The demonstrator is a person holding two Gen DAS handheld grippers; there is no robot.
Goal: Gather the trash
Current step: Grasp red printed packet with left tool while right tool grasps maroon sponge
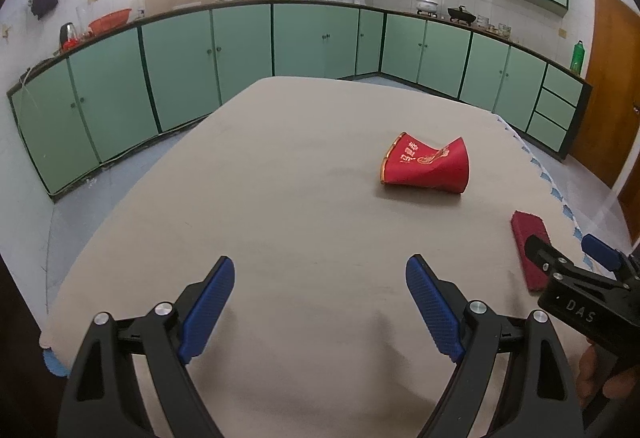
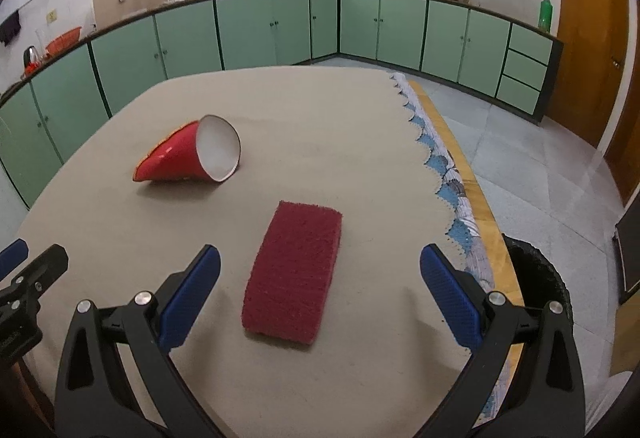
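A crushed red paper cup (image 1: pixel 426 167) lies on its side on the beige table, ahead and right of my left gripper (image 1: pixel 320 306), which is open and empty. It also shows in the right wrist view (image 2: pixel 192 153), its white mouth facing right. A dark red scouring pad (image 2: pixel 294 272) lies flat just ahead of my right gripper (image 2: pixel 320 298), which is open and empty with the pad between its fingers' line. The pad also shows in the left wrist view (image 1: pixel 528 242), and so does the right gripper (image 1: pixel 568 254). A black bin (image 2: pixel 540 278) stands on the floor by the table's right edge.
The table (image 2: pixel 320 109) has a beige cloth with a blue scalloped trim on its right edge (image 2: pixel 444 173). Green kitchen cabinets (image 1: pixel 240 49) run along the far walls. A wooden door (image 2: pixel 588 49) is at the right.
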